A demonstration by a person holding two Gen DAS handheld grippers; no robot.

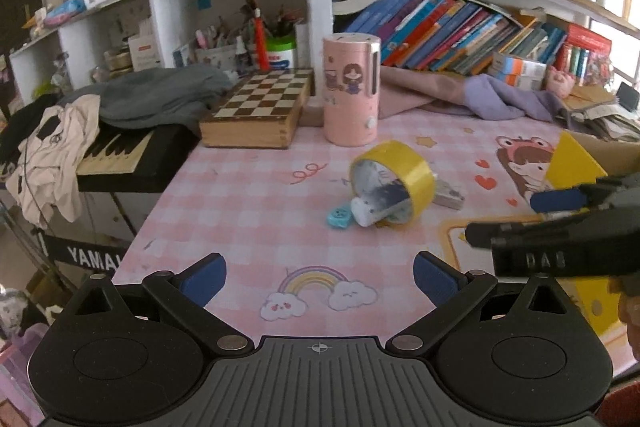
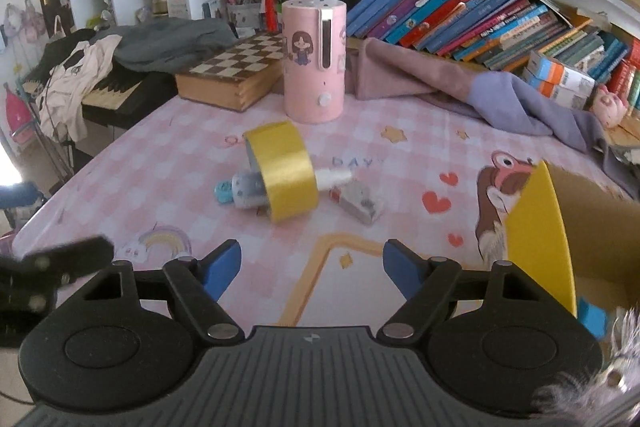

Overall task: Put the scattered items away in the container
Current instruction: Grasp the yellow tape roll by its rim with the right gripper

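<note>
A yellow tape roll [image 1: 394,179] [image 2: 282,175] lies tilted on the pink checked mat, with a white spray bottle [image 1: 378,205] [image 2: 248,189] poking through its core. A small blue round item [image 1: 338,219] [image 2: 223,191] lies at the bottle's left end. A small white-and-red pack [image 1: 450,197] [image 2: 356,201] lies just right of the roll. A cardboard box with a yellow flap [image 1: 574,165] [image 2: 540,231] stands at the right. My left gripper [image 1: 320,277] is open and empty, short of the pile. My right gripper [image 2: 312,267] is open and empty, beside the box.
A pink cylinder with a cartoon girl [image 1: 352,89] [image 2: 314,61] stands behind the pile. A wooden chess box [image 1: 260,109] [image 2: 236,75] and a keyboard under clothes [image 1: 120,147] lie at the left. Purple cloth [image 2: 500,95] and books [image 2: 480,15] line the back.
</note>
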